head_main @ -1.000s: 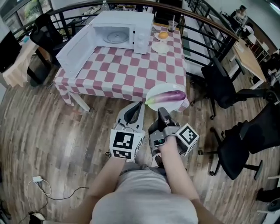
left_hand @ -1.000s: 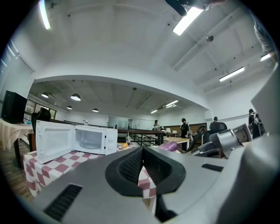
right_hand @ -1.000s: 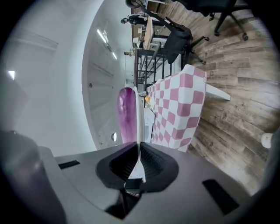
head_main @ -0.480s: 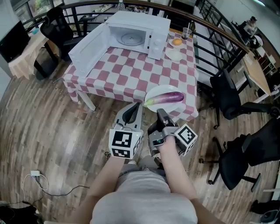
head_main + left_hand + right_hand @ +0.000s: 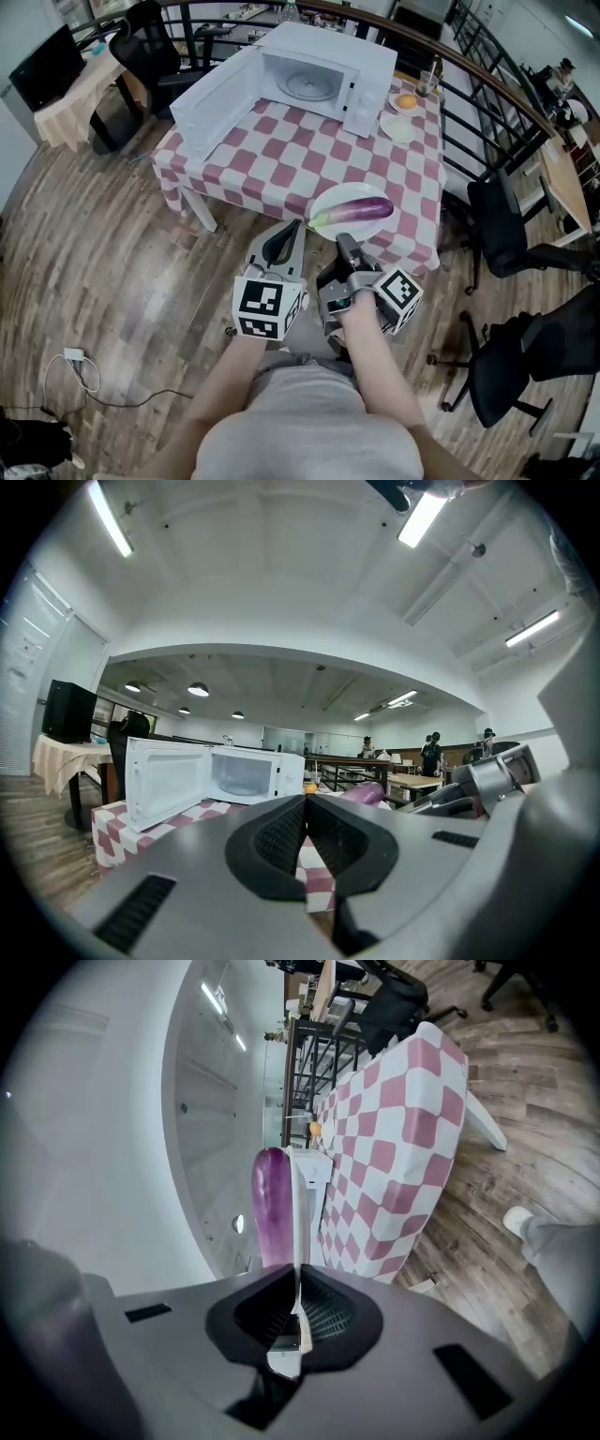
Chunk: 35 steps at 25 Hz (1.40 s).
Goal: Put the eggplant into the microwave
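On the round white plate (image 5: 349, 192): a long, shiny purple eggplant (image 5: 354, 210) lies on its side, with its green end toward the left.
Right gripper (image 5: 344, 246): its jaws are pinched tight on the near rim of the plate. It holds the plate and eggplant up in the air by the near edge of the table.
Left gripper (image 5: 287, 240): its jaws are closed together with nothing in them. It sits just beside the right one.
Eggplant and tool: the eggplant lies just past the right jaws and does not touch them.
How it may handle: it looks smooth and round, so it could roll off if the plate tips. It is likely firm and a bit heavy.
Where to grab: the thick middle, squeezed gently.
White box microwave (image 5: 323, 80): it sits at the far side of the pink-and-white checked table (image 5: 281, 150) with its door (image 5: 217, 105) wide open. It is well apart from the eggplant.
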Each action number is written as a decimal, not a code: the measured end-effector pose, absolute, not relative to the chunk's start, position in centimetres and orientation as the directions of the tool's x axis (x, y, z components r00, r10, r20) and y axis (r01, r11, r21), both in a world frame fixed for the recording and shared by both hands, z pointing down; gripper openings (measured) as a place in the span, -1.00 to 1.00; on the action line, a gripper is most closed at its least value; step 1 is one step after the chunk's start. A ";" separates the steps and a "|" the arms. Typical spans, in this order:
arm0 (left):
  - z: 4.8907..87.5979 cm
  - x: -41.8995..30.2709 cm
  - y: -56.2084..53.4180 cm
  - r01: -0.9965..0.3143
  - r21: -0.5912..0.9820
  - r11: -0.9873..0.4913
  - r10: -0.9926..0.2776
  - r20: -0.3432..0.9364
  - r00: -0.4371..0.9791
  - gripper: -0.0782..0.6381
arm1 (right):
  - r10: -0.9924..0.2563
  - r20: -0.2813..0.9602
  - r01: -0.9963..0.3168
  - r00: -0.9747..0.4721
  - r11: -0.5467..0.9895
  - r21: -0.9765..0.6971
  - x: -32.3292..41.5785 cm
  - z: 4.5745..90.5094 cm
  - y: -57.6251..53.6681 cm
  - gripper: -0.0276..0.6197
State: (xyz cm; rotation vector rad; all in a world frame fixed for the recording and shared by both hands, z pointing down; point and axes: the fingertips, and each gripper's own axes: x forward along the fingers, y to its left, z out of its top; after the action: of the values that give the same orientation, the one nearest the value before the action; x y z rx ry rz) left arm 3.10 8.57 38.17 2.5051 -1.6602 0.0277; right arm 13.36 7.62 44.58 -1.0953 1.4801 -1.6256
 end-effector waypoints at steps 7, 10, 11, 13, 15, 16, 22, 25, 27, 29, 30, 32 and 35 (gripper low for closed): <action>37.7 1.1 5.7 -0.931 0.083 -0.356 -0.929 0.078 0.362 -0.77 | -0.877 0.123 -0.056 -0.464 -0.109 -0.992 10.8 44.2 4.1 -0.80; 37.9 0.3 4.0 -0.932 0.079 -0.353 -0.929 0.085 0.359 -0.77 | -0.871 0.124 -0.048 -0.476 -0.115 -0.992 9.5 44.2 2.3 -0.80; 38.0 0.0 3.4 -0.933 0.082 -0.351 -0.930 0.089 0.358 -0.77 | -0.868 0.130 -0.047 -0.480 -0.123 -0.991 9.1 44.4 1.8 -0.80; 38.2 -0.6 2.0 -0.935 0.086 -0.345 -0.931 0.094 0.352 -0.77 | -0.861 0.144 -0.047 -0.487 -0.139 -0.989 8.4 44.9 0.6 -0.80; 38.3 -1.2 0.6 -0.935 0.090 -0.342 -0.932 0.098 0.350 -0.77 | -0.858 0.153 -0.047 -0.490 -0.150 -0.988 7.7 45.1 -0.7 -0.80; 38.4 -1.4 -0.1 -0.935 0.092 -0.342 -0.931 0.100 0.351 -0.77 | -0.858 0.155 -0.047 -0.490 -0.152 -0.987 7.4 45.2 -1.3 -0.80; 38.7 -3.5 -4.2 -0.940 0.093 -0.328 -0.935 0.111 0.337 -0.77 | -0.854 0.165 -0.050 -0.493 -0.161 -0.986 5.5 45.2 -5.5 -0.80; 38.8 -4.7 -6.4 -0.943 0.103 -0.317 -0.938 0.110 0.328 -0.77 | -0.853 0.161 -0.055 -0.497 -0.155 -0.986 4.5 45.0 -7.6 -0.80; 38.9 -5.4 -7.8 -0.944 0.108 -0.312 -0.939 0.114 0.323 -0.77 | -0.852 0.166 -0.058 -0.497 -0.158 -0.986 4.0 45.1 -9.0 -0.80; 39.0 -6.0 -9.2 -0.945 0.111 -0.309 -0.939 0.120 0.321 -0.77 | -0.852 0.171 -0.056 -0.495 -0.164 -0.985 3.5 45.1 -10.4 -0.80; 39.0 -6.3 -9.9 -0.945 0.113 -0.308 -0.939 0.122 0.321 -0.77 | -0.853 0.172 -0.055 -0.493 -0.167 -0.984 3.3 45.0 -11.1 -0.80; 38.9 -6.8 -11.4 -0.945 0.114 -0.308 -0.939 0.126 0.321 -0.77 | -0.854 0.174 -0.053 -0.490 -0.171 -0.984 2.9 44.9 -12.5 -0.80; 38.8 -7.5 -13.5 -0.944 0.114 -0.311 -0.937 0.130 0.324 -0.77 | -0.855 0.175 -0.050 -0.488 -0.173 -0.984 2.3 45.0 -14.6 -0.80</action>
State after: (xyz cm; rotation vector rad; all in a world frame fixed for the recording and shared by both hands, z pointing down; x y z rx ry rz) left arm -7.49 -13.52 38.85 2.4141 -1.7333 0.0588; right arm 2.27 -14.62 45.04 -1.0598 1.4910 -1.7240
